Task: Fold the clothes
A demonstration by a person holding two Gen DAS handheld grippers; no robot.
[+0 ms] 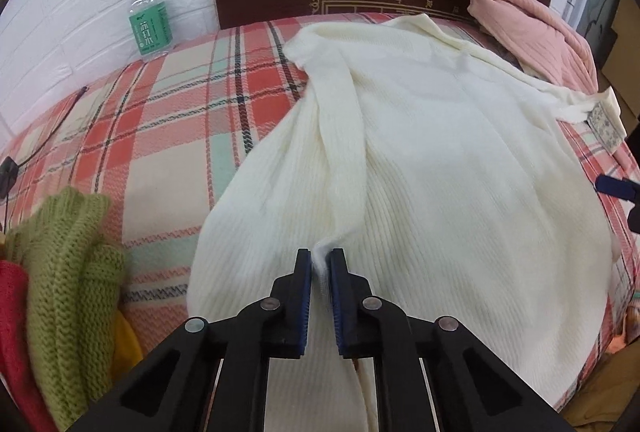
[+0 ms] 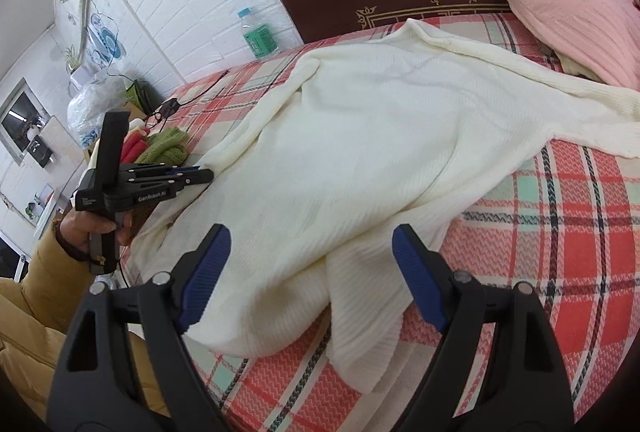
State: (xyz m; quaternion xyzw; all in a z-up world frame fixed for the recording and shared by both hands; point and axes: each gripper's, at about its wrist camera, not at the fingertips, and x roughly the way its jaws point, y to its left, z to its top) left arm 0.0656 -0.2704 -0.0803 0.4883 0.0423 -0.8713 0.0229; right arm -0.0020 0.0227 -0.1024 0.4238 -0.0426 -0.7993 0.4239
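One cream ribbed sweater (image 1: 440,160) spread on bed | L gripper (image 1: 320,264) jaws pinching its fold | R gripper (image 2: 312,252) jaws released

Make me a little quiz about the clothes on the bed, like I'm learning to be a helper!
1. True or false: the left gripper is pinching a fold of the cream sweater.
2. What stands by the white brick wall? A) a lamp B) a water bottle C) a teddy bear
3. Fill in: the right gripper hangs over the sweater's near edge with its jaws wide ____.

Key
1. True: white knit sits between its blue pads.
2. B, the bottle with the green label.
3. open; nothing is held between the fingers.
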